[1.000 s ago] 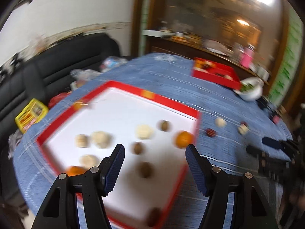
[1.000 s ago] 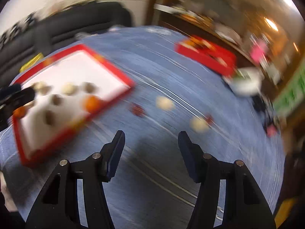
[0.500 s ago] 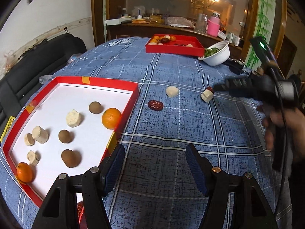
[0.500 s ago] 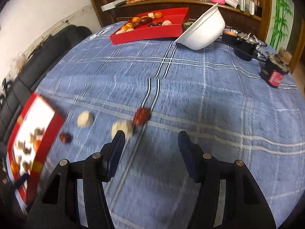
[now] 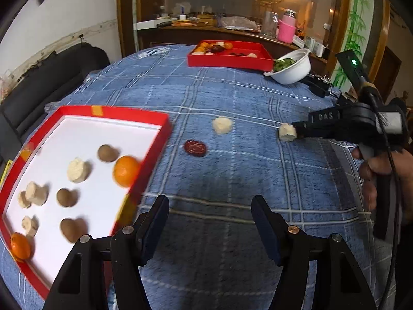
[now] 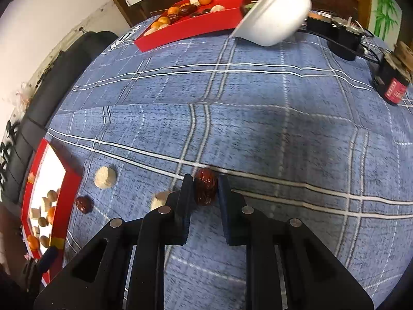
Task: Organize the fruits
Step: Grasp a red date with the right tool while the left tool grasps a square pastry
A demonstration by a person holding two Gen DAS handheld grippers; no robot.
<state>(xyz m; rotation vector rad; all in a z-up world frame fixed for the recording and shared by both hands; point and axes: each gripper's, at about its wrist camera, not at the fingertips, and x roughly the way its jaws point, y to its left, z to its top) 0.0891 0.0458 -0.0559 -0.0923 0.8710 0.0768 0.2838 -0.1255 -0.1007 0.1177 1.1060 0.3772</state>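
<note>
Right gripper [image 6: 205, 190] clamped on wrinkled dark-red date [image 6: 205, 190], left gripper [image 5: 210, 215] fingers apart over fuzzy plaid cloth [image 5: 232, 98], pale chunk [image 6: 160, 199] half hidden, possibly banana.

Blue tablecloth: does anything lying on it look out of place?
Yes. Loose fruit lies on the bare tablecloth outside the white-floored tray: a pale chunk, a red date, and another chunk beside the right gripper, shut on a second date.

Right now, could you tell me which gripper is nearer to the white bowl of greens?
Right. The right gripper, shut on a red date, faces the white bowl; the open left gripper hangs farther back.
</note>
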